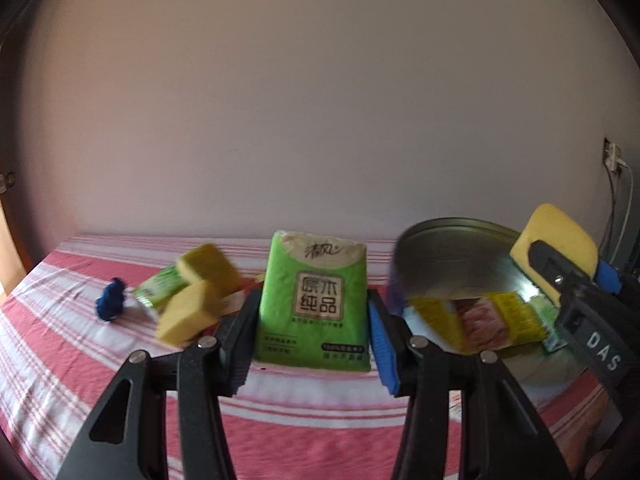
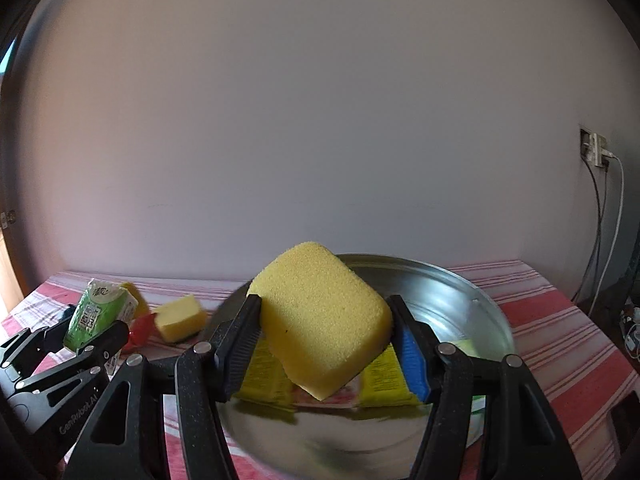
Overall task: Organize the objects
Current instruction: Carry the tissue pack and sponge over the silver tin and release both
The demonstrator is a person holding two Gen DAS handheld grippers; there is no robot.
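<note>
My left gripper (image 1: 310,312) is shut on a green tissue pack (image 1: 314,300) and holds it upright above the striped cloth; the pack also shows in the right wrist view (image 2: 96,312). My right gripper (image 2: 326,344) is shut on a yellow sponge (image 2: 320,316) and holds it over the round metal tray (image 2: 472,304). In the left wrist view the sponge (image 1: 560,240) sits at the tray's (image 1: 452,248) far right. A yellow snack packet (image 1: 480,320) lies in the tray, also visible under the sponge (image 2: 384,380).
Two more yellow sponges (image 1: 208,268) (image 1: 188,312), a small green pack (image 1: 160,288) and a blue object (image 1: 110,300) lie on the red-and-white striped cloth (image 1: 60,340) left of the tray. A plain wall stands behind. A socket with cables (image 2: 596,148) is at right.
</note>
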